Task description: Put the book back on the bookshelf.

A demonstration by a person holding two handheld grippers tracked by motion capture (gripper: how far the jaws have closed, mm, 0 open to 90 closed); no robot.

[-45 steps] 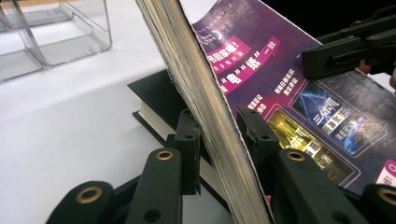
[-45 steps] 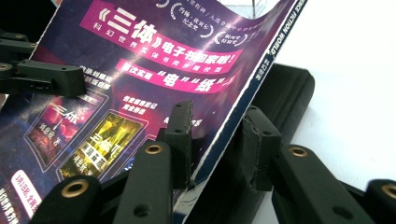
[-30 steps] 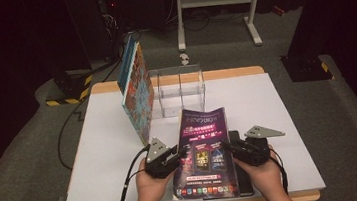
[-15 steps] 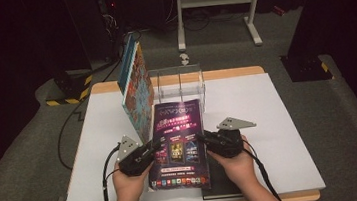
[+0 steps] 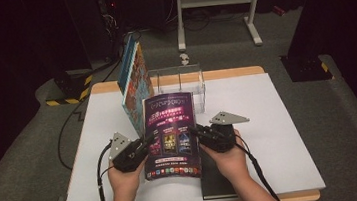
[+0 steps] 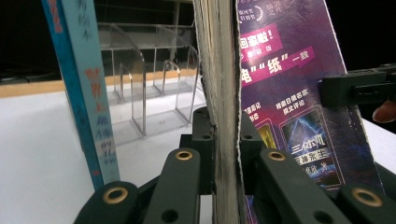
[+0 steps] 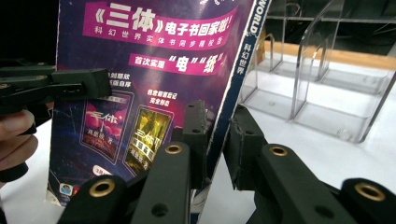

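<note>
On the counter [image 5: 279, 120], far left, a blue book [image 5: 131, 80] stands on edge, leaning beside a clear plastic rack [image 5: 179, 83] with empty slots. Left gripper [image 5: 143, 145] pinches the magazine [image 5: 171, 131] on its left edge; seen along its own fingers [image 6: 201, 140], the pads press flat on both faces of the page block, so they are clamped narrow on the magazine. Its jaws have just been closing onto that edge. Magazine is held upright between both hands, cover facing the person, bottom edge near or just off the counter, just in front of the rack. Right gripper [image 5: 201, 132] clamps the spine side; its fingers [image 7: 194, 135] sit tight on either face, also just closed down on it. A dark book [image 5: 214, 177] lies flat under the right hand.

Step, as I read it: two-handed lift done, carry toward the rack in hand. Next move likely calls for keeping the magazine vertical, lining its bottom edge with a free slot between dividers, then lowering straight in. Risk: the floppy page block bows or catches a divider, or nudges the leaning blue book.
</note>
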